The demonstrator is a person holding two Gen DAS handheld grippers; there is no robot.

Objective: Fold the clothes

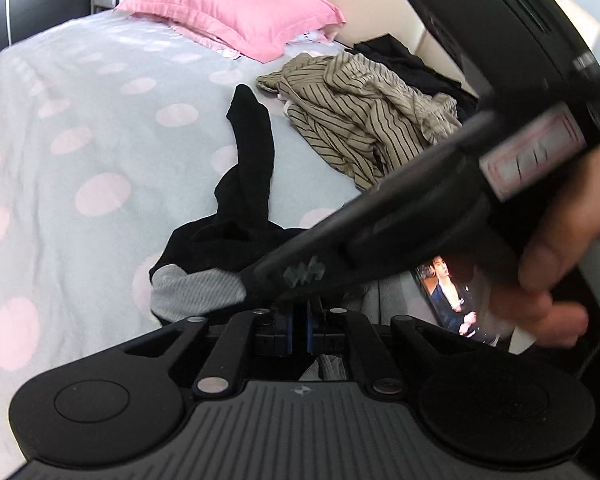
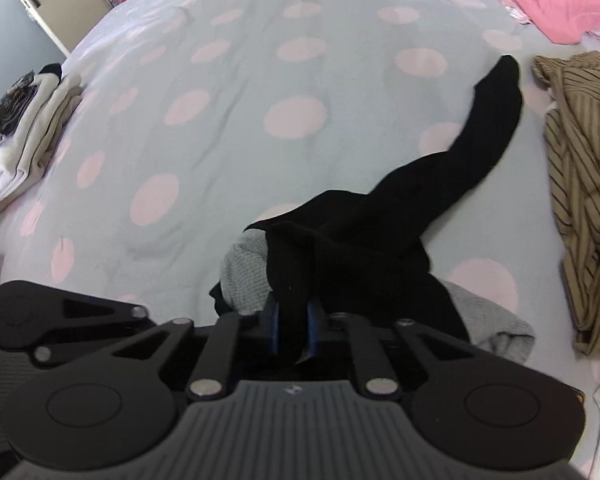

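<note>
Black tights (image 1: 248,160) with a grey waistband (image 1: 192,292) lie on the grey bedcover with pink dots (image 1: 80,140), one leg stretched toward the pillow. My left gripper (image 1: 300,324) has its blue pads nearly together at the waistband's edge, with grey cloth showing on both sides of it. The right gripper (image 1: 260,280), held by a hand (image 1: 560,260), crosses just above and hides the left tips. In the right wrist view, my right gripper (image 2: 293,320) is shut on a raised fold of the black tights (image 2: 380,216) beside the grey waistband (image 2: 248,276).
A crumpled olive striped garment (image 1: 360,120) (image 2: 580,180) lies to the right, with dark clothes (image 1: 404,60) behind it. A pink pillow (image 1: 236,8) is at the bed's head. Folded clothes (image 2: 28,132) are stacked at the left edge. A lit screen (image 1: 452,304) lies near the hand.
</note>
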